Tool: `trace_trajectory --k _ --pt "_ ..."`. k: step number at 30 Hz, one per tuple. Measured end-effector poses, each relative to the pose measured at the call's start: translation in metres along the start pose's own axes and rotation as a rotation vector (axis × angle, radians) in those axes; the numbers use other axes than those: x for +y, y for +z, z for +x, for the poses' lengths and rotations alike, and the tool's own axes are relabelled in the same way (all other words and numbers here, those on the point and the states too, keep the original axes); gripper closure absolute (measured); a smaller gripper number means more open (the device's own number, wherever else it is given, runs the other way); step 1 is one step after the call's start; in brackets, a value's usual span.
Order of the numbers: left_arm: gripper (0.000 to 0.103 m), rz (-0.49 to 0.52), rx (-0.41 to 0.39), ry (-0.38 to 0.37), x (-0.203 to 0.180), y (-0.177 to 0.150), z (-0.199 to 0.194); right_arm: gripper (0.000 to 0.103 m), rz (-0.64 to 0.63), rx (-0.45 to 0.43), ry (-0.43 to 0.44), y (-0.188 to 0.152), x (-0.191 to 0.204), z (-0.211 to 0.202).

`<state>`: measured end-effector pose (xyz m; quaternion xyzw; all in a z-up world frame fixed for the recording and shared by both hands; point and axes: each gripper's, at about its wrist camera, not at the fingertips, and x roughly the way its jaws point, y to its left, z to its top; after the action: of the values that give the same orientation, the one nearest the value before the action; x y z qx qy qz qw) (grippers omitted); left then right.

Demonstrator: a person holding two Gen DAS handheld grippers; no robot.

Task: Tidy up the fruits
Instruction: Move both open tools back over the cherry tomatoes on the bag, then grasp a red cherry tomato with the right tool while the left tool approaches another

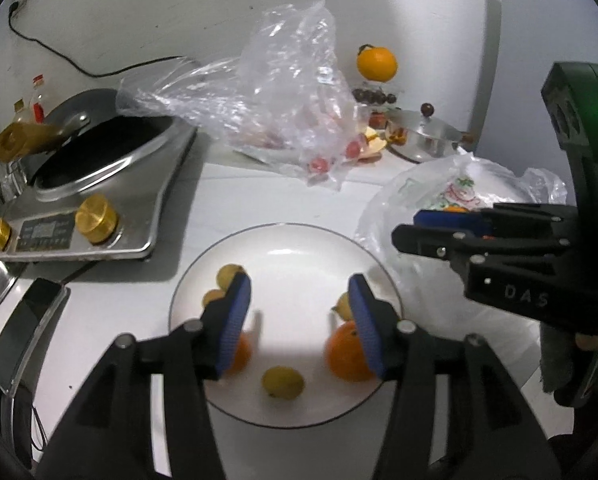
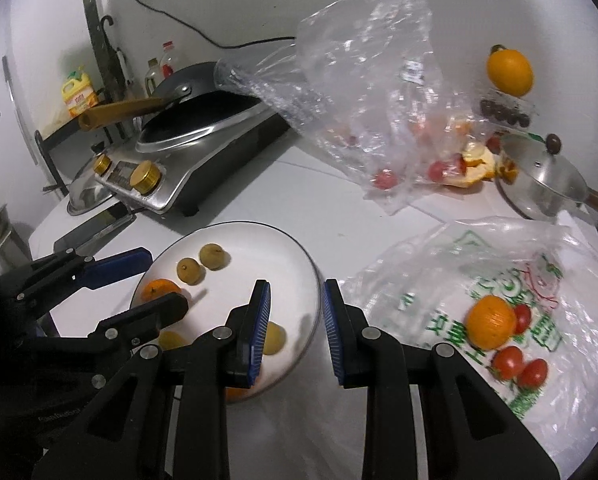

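Observation:
A white plate (image 1: 299, 240) holds two oranges (image 1: 349, 354) and several small yellow-brown fruits (image 1: 282, 382). My left gripper (image 1: 299, 320) hovers open and empty over the plate. In the right wrist view my right gripper (image 2: 295, 320) is open and empty over the plate's (image 2: 295, 256) right rim. To its right a printed plastic bag (image 2: 499, 264) holds an orange (image 2: 491, 322) and three small tomatoes (image 2: 533, 372). The left gripper (image 2: 139, 280) shows at the left, over the plate's left side. The right gripper (image 1: 411, 224) shows in the left wrist view by the bag (image 1: 419, 184).
An induction cooker (image 1: 111, 200) with a black pan stands behind and left of the plate. A crumpled clear bag (image 2: 371, 100) with small tomatoes lies behind. A lidded steel pot (image 2: 539, 176), orange peel (image 2: 475, 168) and an orange (image 2: 510, 71) on a box stand at the back right. A phone (image 1: 27, 320) lies at the left.

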<state>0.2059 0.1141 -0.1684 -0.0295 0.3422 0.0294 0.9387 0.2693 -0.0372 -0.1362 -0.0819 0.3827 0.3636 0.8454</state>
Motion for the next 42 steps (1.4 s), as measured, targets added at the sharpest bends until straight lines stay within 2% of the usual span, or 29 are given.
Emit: trace_trajectory --k 23,42 --pt "0.051 0.089 0.009 -0.011 -0.078 0.012 0.005 0.074 0.087 -0.058 -0.028 -0.026 -0.069 -0.048" --pt "0.05 0.168 0.003 -0.023 -0.146 0.023 0.012 0.074 0.166 -0.092 -0.076 -0.063 -0.135 -0.09"
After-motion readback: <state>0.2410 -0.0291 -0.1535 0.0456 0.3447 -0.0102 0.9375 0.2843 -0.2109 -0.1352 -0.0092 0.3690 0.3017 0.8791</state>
